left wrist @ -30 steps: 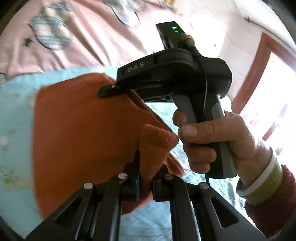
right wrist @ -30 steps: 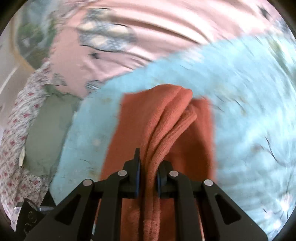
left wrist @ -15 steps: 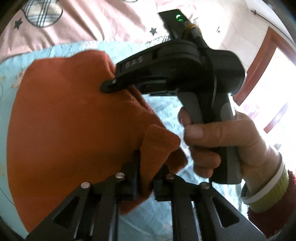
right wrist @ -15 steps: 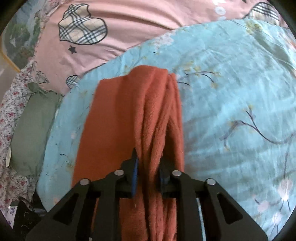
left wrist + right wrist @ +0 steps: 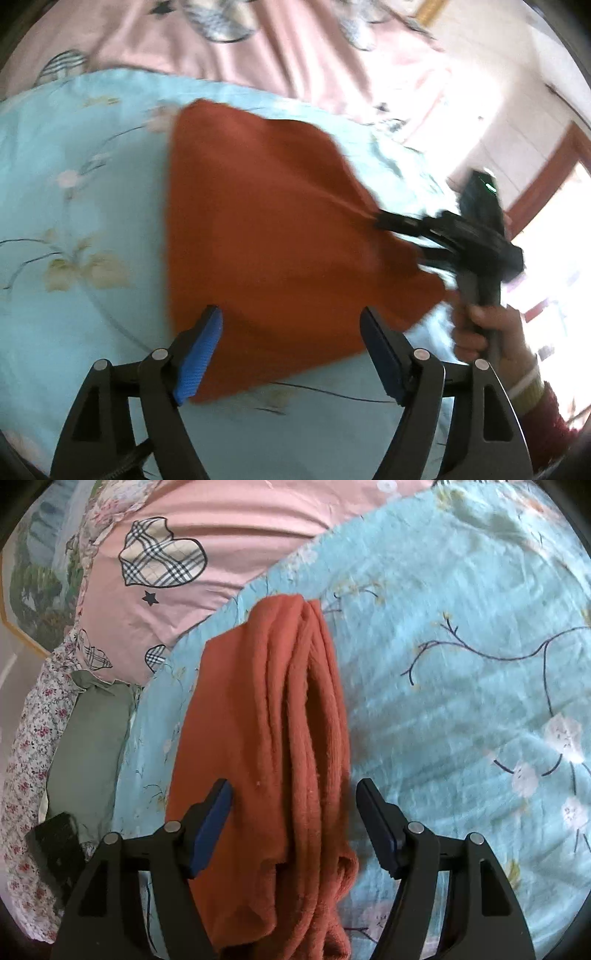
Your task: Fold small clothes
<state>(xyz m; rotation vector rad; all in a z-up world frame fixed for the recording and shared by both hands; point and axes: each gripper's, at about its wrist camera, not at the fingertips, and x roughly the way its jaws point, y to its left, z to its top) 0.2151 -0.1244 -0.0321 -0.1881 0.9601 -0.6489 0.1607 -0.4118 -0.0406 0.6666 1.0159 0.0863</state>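
Note:
An orange knitted garment (image 5: pixel 266 229) lies spread on the light blue flowered sheet (image 5: pixel 74 192). My left gripper (image 5: pixel 291 332) hovers over its near edge. Its jaws are opening, and the blue pads (image 5: pixel 201 343) stand wide apart and clear of the cloth. In the right wrist view the garment (image 5: pixel 258 731) shows long raised folds running away from me. My right gripper (image 5: pixel 295 812) straddles those folds. Its jaws are opening too, with cloth between the pads but not pinched. In the left wrist view the right gripper (image 5: pixel 402 225) sits at the garment's right edge.
A pink quilt with plaid hearts (image 5: pixel 162 557) lies beyond the blue sheet (image 5: pixel 461 709). A green cushion (image 5: pixel 88 746), flowered fabric (image 5: pixel 33 738) and a black object (image 5: pixel 55 842) are at the left. A hand (image 5: pixel 480 328) holds the right gripper's handle near a reddish window frame (image 5: pixel 546 173).
Both grippers were shut on folds of the garment and have now let go, jaws spread wide. The cloth has dropped flat on the sheet. The left gripper has moved away from the right one.

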